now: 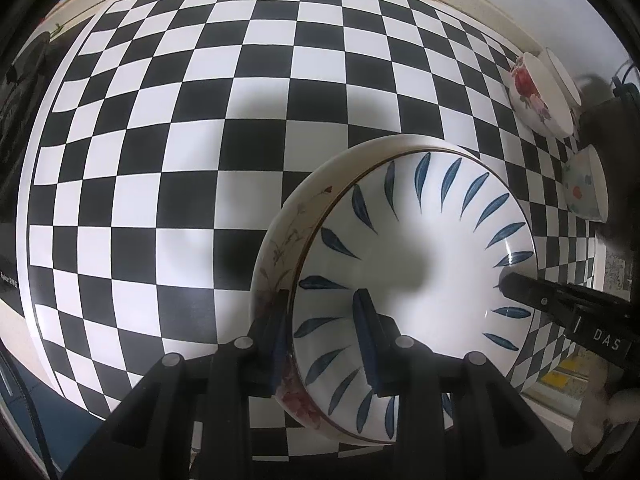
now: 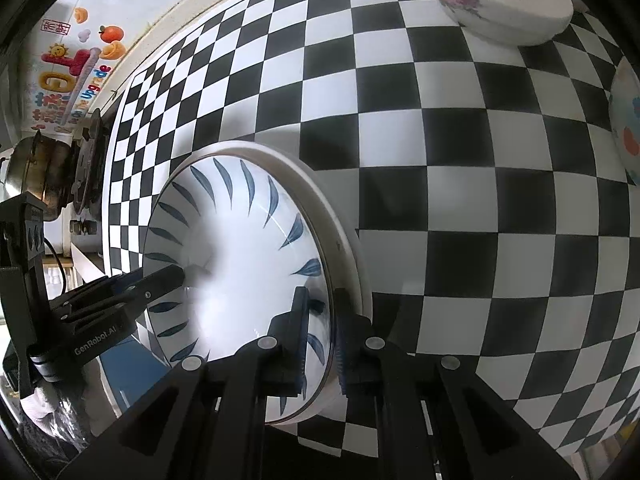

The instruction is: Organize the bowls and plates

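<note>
Currently both the left gripper (image 1: 325, 340) and right gripper (image 2: 321, 334) pinch opposite rims of the blue-leaf plate (image 1: 416, 256) nested in a floral dish (image 1: 280, 240); uneven lifting could slide the plate out from between the fingers.

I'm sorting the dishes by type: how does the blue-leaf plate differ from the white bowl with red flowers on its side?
The white plate with blue leaf marks is wide and shallow; the white bowl with red flowers is deeper and narrower. The plate's pattern rings its inner face; the bowl's flowers are on its outer wall. The plate sits nested in a floral dish, gripped by the left gripper and right gripper; the bowl is ungripped on the checkered cloth. Both look like glazed white ceramic.
</note>
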A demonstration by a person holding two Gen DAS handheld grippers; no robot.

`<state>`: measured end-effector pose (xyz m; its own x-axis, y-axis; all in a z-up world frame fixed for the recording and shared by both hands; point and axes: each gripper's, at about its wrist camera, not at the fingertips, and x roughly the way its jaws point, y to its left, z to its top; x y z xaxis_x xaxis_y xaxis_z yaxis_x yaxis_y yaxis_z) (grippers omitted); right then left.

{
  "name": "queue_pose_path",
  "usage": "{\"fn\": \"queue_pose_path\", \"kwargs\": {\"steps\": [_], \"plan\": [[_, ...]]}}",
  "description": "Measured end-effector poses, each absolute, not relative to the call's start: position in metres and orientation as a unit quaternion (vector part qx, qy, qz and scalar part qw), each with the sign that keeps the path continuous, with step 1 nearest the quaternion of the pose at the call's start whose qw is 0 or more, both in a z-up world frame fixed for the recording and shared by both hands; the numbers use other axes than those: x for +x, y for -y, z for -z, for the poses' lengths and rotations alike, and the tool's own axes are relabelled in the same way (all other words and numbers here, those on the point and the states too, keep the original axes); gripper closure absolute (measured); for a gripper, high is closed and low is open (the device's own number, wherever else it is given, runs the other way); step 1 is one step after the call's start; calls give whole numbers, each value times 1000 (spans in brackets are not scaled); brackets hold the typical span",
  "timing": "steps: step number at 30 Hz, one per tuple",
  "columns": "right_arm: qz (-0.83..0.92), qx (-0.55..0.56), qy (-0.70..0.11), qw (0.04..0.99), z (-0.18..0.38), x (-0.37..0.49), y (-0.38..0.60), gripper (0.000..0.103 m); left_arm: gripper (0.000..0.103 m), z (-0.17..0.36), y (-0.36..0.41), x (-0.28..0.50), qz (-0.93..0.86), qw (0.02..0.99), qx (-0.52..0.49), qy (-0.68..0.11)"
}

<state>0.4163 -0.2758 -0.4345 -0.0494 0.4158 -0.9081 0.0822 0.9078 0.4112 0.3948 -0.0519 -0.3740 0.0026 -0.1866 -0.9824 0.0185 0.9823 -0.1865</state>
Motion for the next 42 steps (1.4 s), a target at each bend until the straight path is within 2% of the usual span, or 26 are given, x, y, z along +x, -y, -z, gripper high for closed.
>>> {"fn": "queue_pose_path", "kwargs": {"steps": [5,10,26,35,42], "plan": [[-115,197,-717,659,436,415,281,85,74,375,47,393,65,697,-75,-710],[-116,213,-723,647,435,417,281,75,74,375,46,391,59,691,-76,-716],[-94,148,-728,663,419,414,267,74,74,367,53,385,40,700,-56,-711],[-64,90,-696,710,381,405,257,74,74,331,63,374,22,727,-30,-686],[-67,73,-659,746,324,384,245,74,74,274,65,360,27,753,-40,-656]]}}
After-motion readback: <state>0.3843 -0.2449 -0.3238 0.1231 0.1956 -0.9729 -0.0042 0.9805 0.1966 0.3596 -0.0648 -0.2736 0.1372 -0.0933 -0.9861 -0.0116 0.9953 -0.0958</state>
